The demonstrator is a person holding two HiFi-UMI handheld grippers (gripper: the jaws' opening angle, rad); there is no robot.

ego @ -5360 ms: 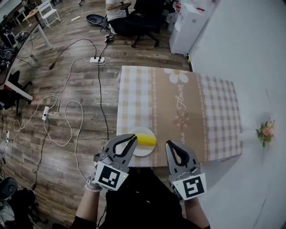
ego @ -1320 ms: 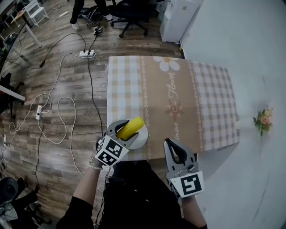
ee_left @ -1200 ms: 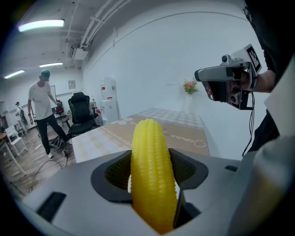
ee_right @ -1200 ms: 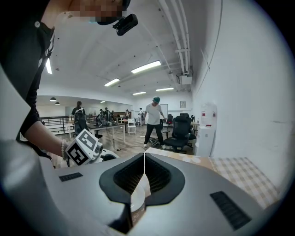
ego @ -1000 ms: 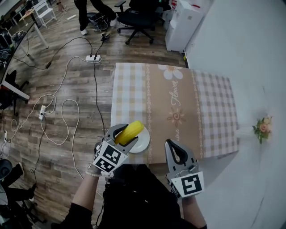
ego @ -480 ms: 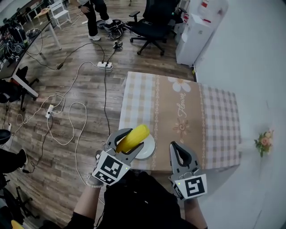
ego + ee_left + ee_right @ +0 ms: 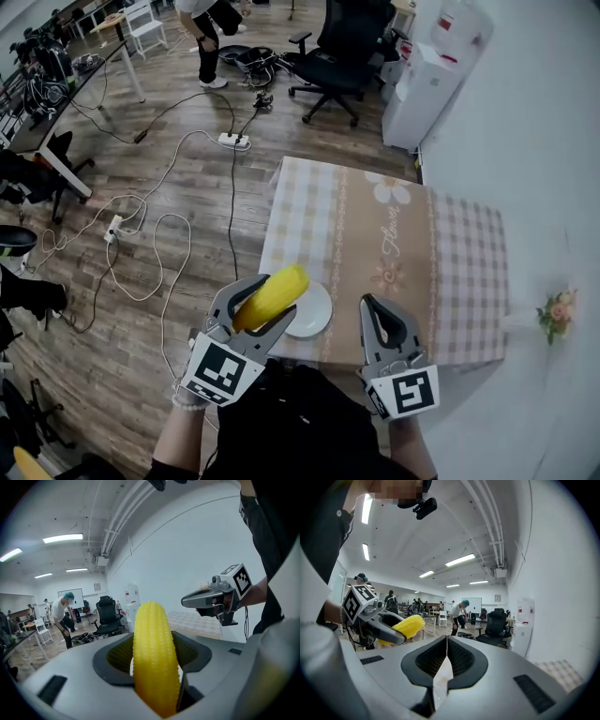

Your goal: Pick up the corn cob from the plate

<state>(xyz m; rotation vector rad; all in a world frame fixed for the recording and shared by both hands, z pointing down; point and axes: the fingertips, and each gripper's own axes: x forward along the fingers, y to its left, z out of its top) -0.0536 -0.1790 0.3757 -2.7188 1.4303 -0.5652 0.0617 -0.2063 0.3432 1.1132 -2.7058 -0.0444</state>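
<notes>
A yellow corn cob (image 7: 271, 297) is clamped between the jaws of my left gripper (image 7: 253, 307), lifted above the near left edge of the table. In the left gripper view the corn cob (image 7: 153, 656) stands upright between the jaws and fills the gap. The white plate (image 7: 314, 315) lies bare on the cloth just right of the cob. My right gripper (image 7: 382, 323) hovers at the table's near edge, jaws shut on nothing. In the right gripper view the jaws of the right gripper (image 7: 446, 660) meet, and the corn cob (image 7: 406, 627) shows at left.
The table (image 7: 394, 253) has a beige checked cloth with flower prints. A white wall with a small flower (image 7: 556, 311) is to the right. Cables and a power strip (image 7: 234, 142) lie on the wooden floor at left. An office chair (image 7: 344, 52) and a person stand beyond the table.
The left gripper closed on the corn cob and raised it off the plate; the cob now sits higher. The head view has shifted. The right gripper stayed shut.
</notes>
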